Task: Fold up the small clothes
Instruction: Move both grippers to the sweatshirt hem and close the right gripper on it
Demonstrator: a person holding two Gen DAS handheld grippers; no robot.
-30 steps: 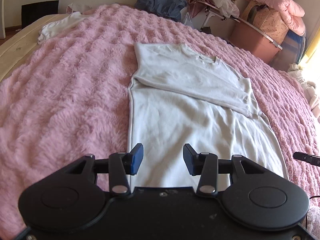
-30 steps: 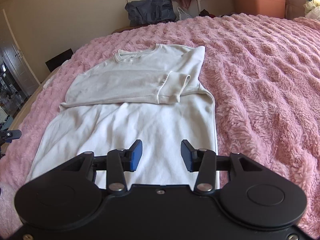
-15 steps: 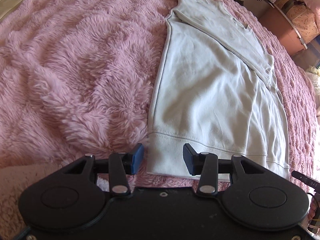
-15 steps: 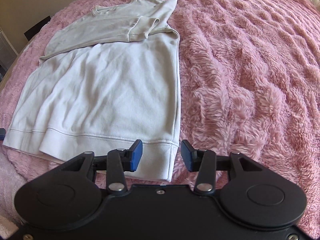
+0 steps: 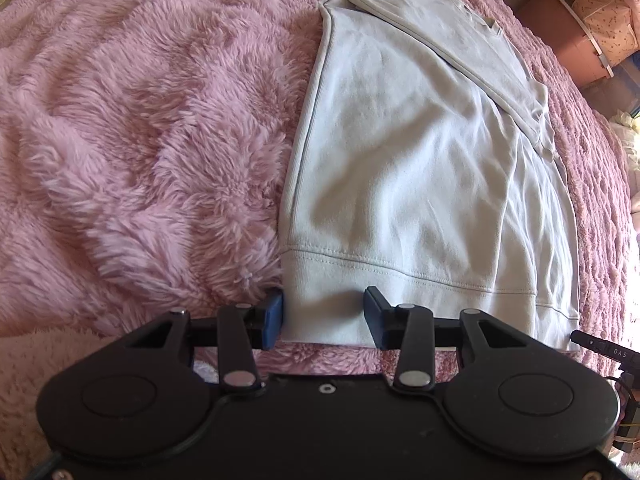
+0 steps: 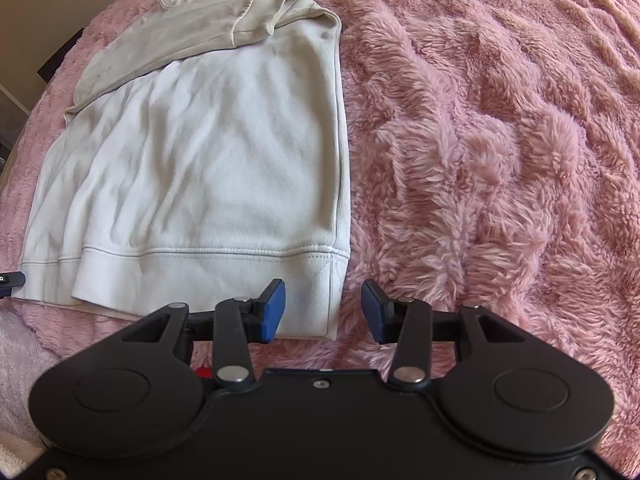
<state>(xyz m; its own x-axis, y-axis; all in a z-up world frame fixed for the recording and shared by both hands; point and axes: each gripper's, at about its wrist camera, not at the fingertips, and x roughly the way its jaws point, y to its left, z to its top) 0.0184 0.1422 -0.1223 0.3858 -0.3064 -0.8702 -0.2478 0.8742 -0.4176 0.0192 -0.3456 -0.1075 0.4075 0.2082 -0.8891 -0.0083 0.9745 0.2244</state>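
The left gripper [image 5: 323,317], jaws closing, straddles the left hem corner of the white sweatshirt [image 5: 404,168], which lies flat on the pink fluffy blanket [image 5: 140,140]. The right gripper [image 6: 323,311], spread, brackets the right hem corner [image 6: 320,288]. Bare blanket lies around it.

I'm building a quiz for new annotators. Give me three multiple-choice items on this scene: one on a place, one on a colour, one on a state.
1. Where does the left tool sit?
A. at the sweatshirt's collar
B. at a corner of the hem
C. over a sleeve cuff

2. What colour is the blanket?
A. pink
B. green
C. grey

3. How do the sweatshirt's sleeves lie?
A. spread out sideways
B. folded across the chest
C. hanging off the bed

Answers: 1 B, the hem's ribbed corner lies between the closing jaws; 2 A, fluffy pink pile all around; 3 B, a sleeve with its cuff crosses the upper body.
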